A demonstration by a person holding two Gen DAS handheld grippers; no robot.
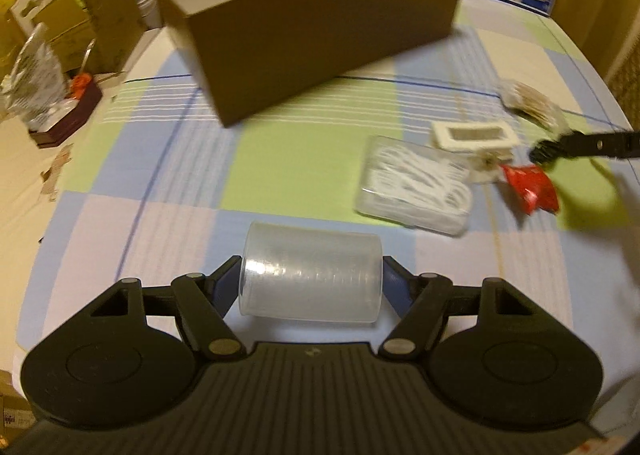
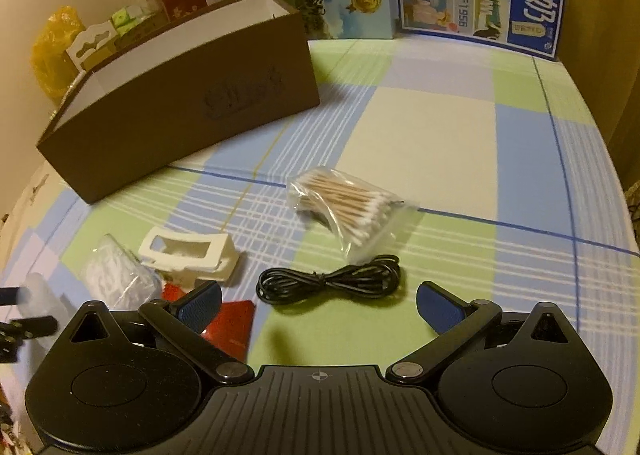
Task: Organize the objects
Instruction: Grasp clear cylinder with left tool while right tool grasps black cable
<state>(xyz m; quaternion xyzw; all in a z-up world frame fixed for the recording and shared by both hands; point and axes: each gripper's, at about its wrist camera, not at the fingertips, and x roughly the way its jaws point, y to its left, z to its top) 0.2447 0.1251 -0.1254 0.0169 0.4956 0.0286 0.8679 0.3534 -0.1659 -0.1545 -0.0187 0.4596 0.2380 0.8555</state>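
Clamped sideways in the left gripper (image 1: 312, 283), the clear ribbed plastic cylinder (image 1: 310, 279) should travel level over the brown cardboard box (image 1: 312, 43) rim before release; right gripper (image 2: 318, 305) hangs spread, empty.

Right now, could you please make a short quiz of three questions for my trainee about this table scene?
1. True or false: the left gripper holds a clear cylinder container.
2. Which item lies directly ahead of the right gripper? A) bag of cotton swabs B) black cable C) red packet
3. Fill in: the brown box has a ____ inside.

Key: 1 true; 2 B; 3 white.
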